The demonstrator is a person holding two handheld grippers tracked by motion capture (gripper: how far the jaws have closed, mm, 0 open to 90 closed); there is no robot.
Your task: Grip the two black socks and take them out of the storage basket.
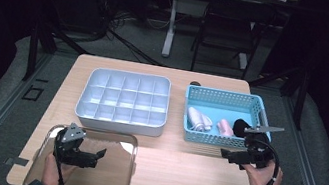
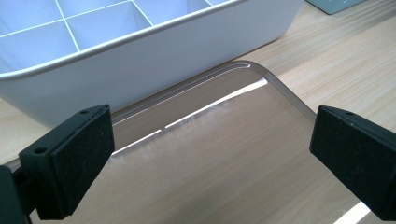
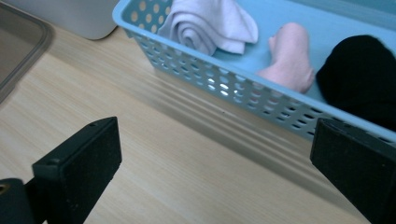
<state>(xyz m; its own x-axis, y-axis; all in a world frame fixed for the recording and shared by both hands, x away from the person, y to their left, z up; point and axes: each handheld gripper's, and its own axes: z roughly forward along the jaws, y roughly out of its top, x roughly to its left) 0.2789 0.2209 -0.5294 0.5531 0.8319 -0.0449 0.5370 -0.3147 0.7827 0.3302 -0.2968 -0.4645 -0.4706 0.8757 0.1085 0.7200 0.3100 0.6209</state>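
A pale grey plastic organiser tray (image 1: pixel 124 100) with a grid of small square compartments sits mid-table; a blue perforated plastic basket (image 1: pixel 226 99) beside it holds a rolled white cloth (image 3: pixel 210 24), a pink roll (image 3: pixel 290 56) and a black bundle (image 3: pixel 362 77) cut off at the frame edge. The left gripper (image 1: pixel 90 156) hangs spread-jawed over a clear flat lid (image 2: pixel 224 154). The right gripper (image 1: pixel 230 156) gapes, holding nothing, near the basket.

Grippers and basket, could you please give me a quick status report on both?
Left gripper open over the clear tray. Right gripper open, short of the blue basket. Basket holds white, pink and black rolled cloths, untouched. Nothing blocking.
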